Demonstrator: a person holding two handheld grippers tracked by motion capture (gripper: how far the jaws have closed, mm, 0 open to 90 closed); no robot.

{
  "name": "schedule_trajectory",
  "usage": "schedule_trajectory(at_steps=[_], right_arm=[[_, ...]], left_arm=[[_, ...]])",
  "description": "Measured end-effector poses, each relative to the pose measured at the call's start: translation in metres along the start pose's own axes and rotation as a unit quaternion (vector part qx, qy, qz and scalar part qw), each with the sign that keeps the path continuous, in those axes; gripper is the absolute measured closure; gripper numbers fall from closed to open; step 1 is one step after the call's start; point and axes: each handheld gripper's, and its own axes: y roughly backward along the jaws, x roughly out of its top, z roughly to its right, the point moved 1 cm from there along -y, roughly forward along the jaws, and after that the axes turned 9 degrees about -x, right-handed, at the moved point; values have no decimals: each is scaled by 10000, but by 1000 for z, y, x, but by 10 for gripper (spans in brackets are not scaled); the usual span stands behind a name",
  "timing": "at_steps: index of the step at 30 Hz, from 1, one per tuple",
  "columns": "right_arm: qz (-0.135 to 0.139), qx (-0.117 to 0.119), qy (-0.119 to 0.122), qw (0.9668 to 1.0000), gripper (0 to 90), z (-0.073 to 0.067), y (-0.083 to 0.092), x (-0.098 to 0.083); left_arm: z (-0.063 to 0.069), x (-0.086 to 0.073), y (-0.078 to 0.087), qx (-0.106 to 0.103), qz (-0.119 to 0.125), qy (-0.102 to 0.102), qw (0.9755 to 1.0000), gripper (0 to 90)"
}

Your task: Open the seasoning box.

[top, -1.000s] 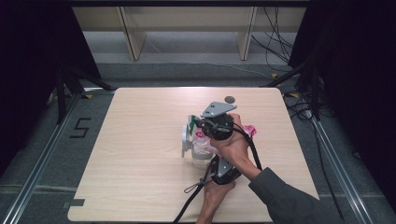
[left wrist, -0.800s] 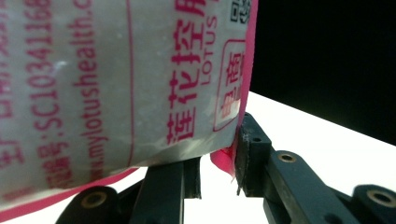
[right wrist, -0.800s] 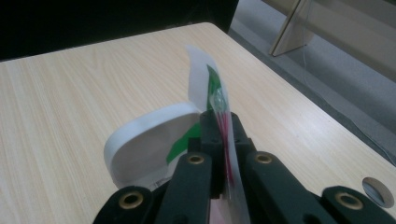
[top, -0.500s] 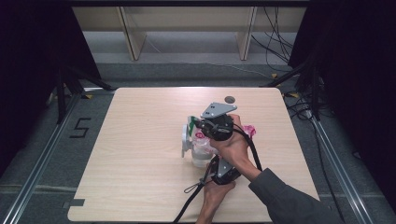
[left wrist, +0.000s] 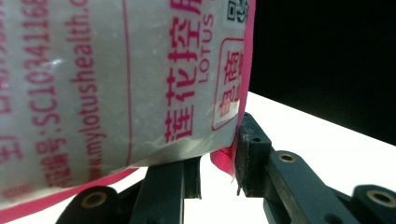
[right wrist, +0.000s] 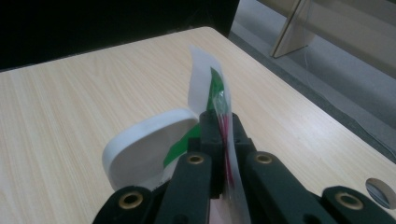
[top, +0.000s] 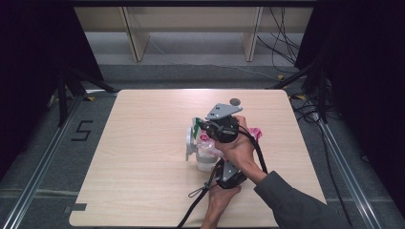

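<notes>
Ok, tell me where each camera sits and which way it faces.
High view: above the near table edge, looking forward and down; forearms, hands, left gripper and right gripper.
Left gripper view: rides that gripper, jaws clamping the printed bag.
Right gripper view: rides that gripper, looking across the table, jaws pinching the bag's top edge beside a white lid.
Shared: the bag appears in all three.

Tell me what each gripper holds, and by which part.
Both hold one plastic bag: the left gripper its pink bottom edge, the right gripper its thin top edge.
</notes>
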Motion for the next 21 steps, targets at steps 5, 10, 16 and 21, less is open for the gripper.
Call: schedule_trajectory(at_steps=[5, 10, 16, 21], right_arm=[[3, 75, 45, 10000, 900, 1, 1, 2], [40, -28, 39, 10000, 900, 0, 1, 2], [11, -86, 162, 9998, 900, -4, -3, 2], [26, -69, 199, 9998, 900, -3, -4, 3]], left_arm=[[-1, 0, 1, 13, -6, -31, 10000, 738], [-4, -1, 1, -72, -37, -42, 10000, 740], [1, -2, -3, -234, 56, 202, 9995, 740], [1, -2, -3, -250, 79, 198, 9995, 739]])
